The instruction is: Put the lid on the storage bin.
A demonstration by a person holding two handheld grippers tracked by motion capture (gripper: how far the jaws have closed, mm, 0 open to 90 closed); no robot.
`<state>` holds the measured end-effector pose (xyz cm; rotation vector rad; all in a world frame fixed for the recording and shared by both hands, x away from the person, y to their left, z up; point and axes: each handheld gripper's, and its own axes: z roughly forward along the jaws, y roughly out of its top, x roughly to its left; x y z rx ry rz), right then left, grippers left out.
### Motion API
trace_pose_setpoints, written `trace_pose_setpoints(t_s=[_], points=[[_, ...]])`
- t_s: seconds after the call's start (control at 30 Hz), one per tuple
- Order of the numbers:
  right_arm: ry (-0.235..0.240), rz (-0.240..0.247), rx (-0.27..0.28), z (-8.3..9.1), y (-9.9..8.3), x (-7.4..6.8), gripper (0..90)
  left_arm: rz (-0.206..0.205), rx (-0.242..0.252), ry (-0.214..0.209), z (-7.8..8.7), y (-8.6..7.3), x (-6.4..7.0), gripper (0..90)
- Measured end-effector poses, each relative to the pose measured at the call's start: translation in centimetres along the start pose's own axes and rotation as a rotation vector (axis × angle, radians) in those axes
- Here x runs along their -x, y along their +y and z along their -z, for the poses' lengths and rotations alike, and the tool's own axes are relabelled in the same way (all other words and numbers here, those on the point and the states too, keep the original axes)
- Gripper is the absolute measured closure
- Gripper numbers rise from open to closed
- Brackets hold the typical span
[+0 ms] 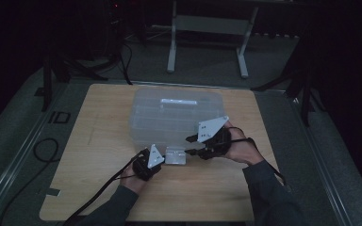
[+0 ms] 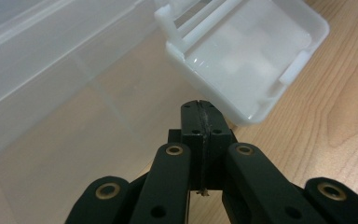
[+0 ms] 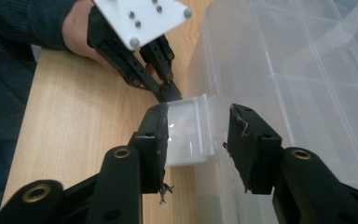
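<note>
Your left gripper (image 2: 200,109) has its jaws pressed together w/ nothing between, tip just under the white latch flap (image 2: 244,56) on the clear plastic box (image 1: 174,117). Your right gripper (image 3: 198,140) has jaws apart, the flap between them, touching one pad. Box sits mid wooden table (image 1: 99,188), lid on.

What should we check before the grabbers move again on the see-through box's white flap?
1. Left gripper fingers closed, tip by the white latch: ok.
2. Right gripper open around the latch: ok.
3. Right gripper's fingers both touching the latch: not ok, only one is against it, the other stands apart.
4. Clear plastic box flat on the wooden table: ok.
5. Lid locked or free: cannot tell.
6. Cables away from the box: ok.
</note>
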<state>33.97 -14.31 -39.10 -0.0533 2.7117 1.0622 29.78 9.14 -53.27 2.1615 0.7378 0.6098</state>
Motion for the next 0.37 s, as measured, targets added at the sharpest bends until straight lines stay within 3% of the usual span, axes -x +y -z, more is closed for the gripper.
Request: trace_pose_setpoints(t_s=[0.37], points=[[-0.012,-0.037,-0.034,-0.7,-1.5,-0.9,52.5,0.001,-0.012,-0.001,0.7,-0.4,0.1,89.8]])
